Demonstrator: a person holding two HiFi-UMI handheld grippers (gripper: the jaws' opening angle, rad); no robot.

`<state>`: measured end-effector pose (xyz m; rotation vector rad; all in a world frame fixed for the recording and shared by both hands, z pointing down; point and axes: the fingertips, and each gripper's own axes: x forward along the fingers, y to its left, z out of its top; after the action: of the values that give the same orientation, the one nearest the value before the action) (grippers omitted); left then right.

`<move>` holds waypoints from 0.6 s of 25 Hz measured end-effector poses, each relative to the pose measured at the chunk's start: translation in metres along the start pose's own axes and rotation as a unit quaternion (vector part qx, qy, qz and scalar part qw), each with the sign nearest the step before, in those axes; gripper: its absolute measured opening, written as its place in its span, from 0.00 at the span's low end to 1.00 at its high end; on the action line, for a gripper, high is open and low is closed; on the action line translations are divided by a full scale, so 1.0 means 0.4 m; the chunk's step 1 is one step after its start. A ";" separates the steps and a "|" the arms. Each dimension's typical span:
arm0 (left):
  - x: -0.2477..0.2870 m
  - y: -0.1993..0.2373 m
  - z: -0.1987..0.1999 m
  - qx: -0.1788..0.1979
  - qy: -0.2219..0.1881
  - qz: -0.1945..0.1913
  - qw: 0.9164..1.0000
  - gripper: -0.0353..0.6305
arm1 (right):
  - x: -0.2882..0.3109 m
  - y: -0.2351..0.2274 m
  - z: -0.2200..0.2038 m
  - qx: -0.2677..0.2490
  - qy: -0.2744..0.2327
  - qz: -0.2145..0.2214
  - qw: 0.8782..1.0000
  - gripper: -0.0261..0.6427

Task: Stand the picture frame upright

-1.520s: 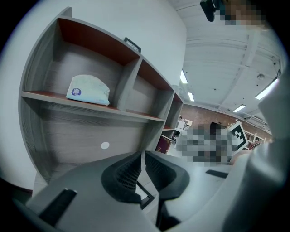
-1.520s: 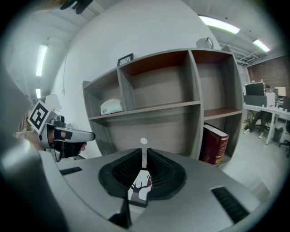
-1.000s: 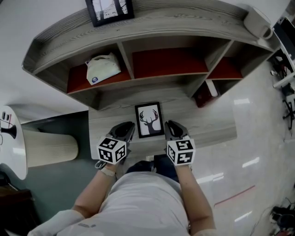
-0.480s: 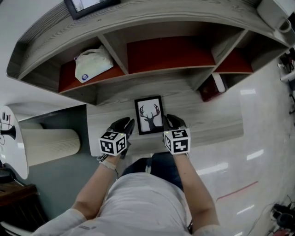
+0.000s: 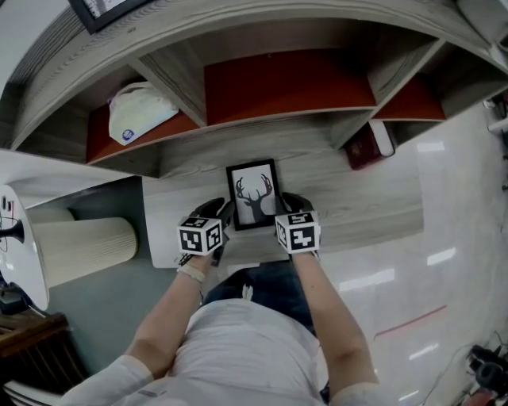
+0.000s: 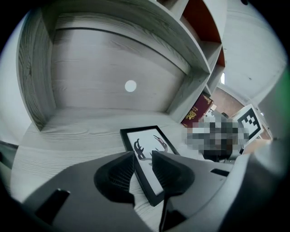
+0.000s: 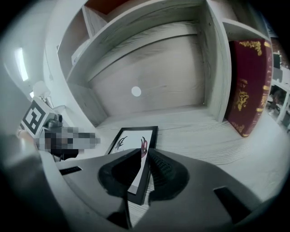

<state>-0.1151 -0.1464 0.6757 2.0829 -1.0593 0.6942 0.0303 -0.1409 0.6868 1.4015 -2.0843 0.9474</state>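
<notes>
Head view: frame [image 5: 254, 195] flat on back on desk [image 5: 357, 208], face up, around mid-width of surface, bottom edge towards front edge, top edge towards shelf unit [image 5: 286, 47]. Thin black border, portrait format, white picture with black antlered deer head, small reddish mark on one antler in right gripper view. Not yet upright.

Left gripper [image 5: 222, 211] down at frame's bottom-left corner, right gripper [image 5: 286, 201] at bottom-right corner, both angled down onto surface. Black-and-white square markers on both cubes, no letters.

Left gripper view: left gripper [image 6: 142, 156] with jaws apart, just been opening, frame [image 6: 146, 141] left border running between them, pads not seen pressing. Right gripper view: right gripper [image 7: 145, 153] with jaws apart by a narrower gap, frame [image 7: 131, 136] right border between them, no clear clamp.

Labels: red book [image 7: 249, 81] standing in lower right compartment, near back right corner of surface, gold crest and gold lettering down cover, too small to read. White bag [image 5: 139, 111] on red-lined left shelf, round blue label, print unreadable. Second black frame [image 5: 103, 8] on shelf top, cut off by picture edge. Cream ribbed cylinder [image 5: 79, 250] off left edge of desk.
</notes>
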 end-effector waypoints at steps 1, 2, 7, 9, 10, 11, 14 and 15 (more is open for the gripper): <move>0.008 0.003 -0.008 -0.002 0.005 0.001 1.000 0.22 | 0.007 -0.004 -0.008 0.003 0.005 0.000 1.000 0.10; 0.016 0.006 -0.016 -0.004 0.010 0.000 1.000 0.23 | 0.014 -0.006 -0.015 0.006 0.009 0.000 1.000 0.11; 0.054 0.013 -0.053 -0.010 0.032 0.001 0.999 0.24 | 0.053 -0.016 -0.044 0.019 0.028 0.005 0.999 0.20; 0.070 0.014 -0.072 -0.012 0.045 -0.002 0.999 0.24 | 0.067 -0.020 -0.052 0.022 0.034 0.002 0.999 0.20; 0.077 0.016 -0.081 -0.012 0.051 -0.002 0.999 0.24 | 0.074 -0.021 -0.055 0.023 0.038 0.000 0.999 0.20; 0.083 0.018 -0.090 -0.011 0.057 -0.002 0.998 0.24 | 0.082 -0.020 -0.059 0.024 0.043 -0.001 0.999 0.20; 0.101 0.027 -0.108 -0.014 0.069 0.003 0.998 0.24 | 0.099 -0.013 -0.076 0.025 0.066 0.003 0.998 0.20; 0.105 0.030 -0.112 -0.017 0.072 0.004 0.997 0.24 | 0.102 -0.011 -0.080 0.027 0.071 0.005 0.997 0.20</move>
<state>-0.1096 -0.1368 0.7372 1.9696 -0.9921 0.8119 0.0184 -0.1431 0.7375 1.3094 -1.9767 1.0818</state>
